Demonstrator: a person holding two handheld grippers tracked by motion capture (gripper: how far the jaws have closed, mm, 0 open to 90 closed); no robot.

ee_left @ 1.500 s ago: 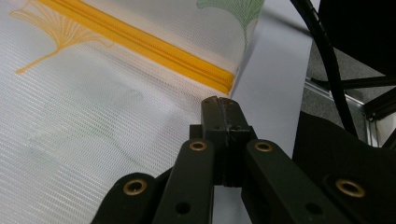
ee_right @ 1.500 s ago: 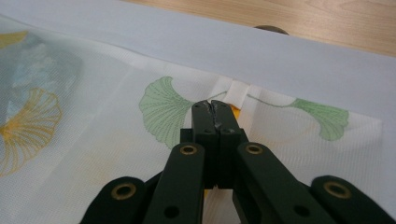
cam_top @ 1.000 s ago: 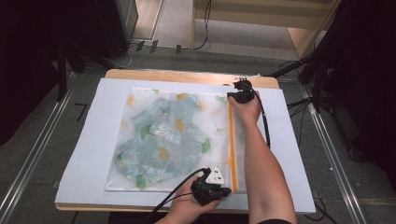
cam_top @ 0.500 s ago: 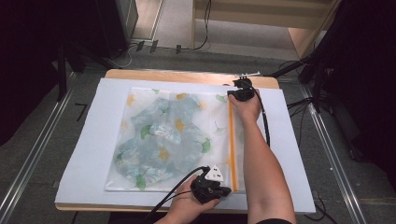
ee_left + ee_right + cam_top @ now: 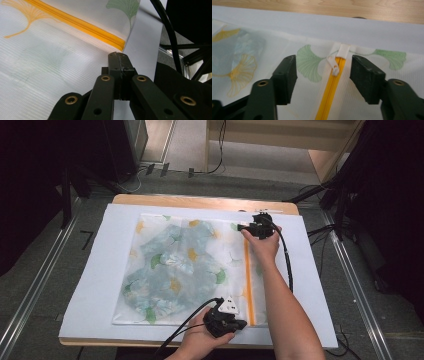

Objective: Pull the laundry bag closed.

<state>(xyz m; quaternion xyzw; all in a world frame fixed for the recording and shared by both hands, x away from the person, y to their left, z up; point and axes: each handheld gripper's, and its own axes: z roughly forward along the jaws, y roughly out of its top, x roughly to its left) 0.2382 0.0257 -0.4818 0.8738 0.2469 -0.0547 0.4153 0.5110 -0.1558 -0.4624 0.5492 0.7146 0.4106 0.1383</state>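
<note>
From above, the zippered pouch (image 5: pixel 185 270) lies flat on the white-covered surface (image 5: pixel 95 270), its orange zipper (image 5: pixel 247 280) running between the two tools. The left tool (image 5: pixel 231 306) sits at the near end, seemingly to anchor it.

Along the left tool (image 5: pixel 119 58), the jaws are pressed together on the pouch's edge.

The right tool (image 5: pixel 323 70) has just been opening, jaws wide and not touching the zipper pull (image 5: pixel 334 66) between them, gripping nothing.
</note>
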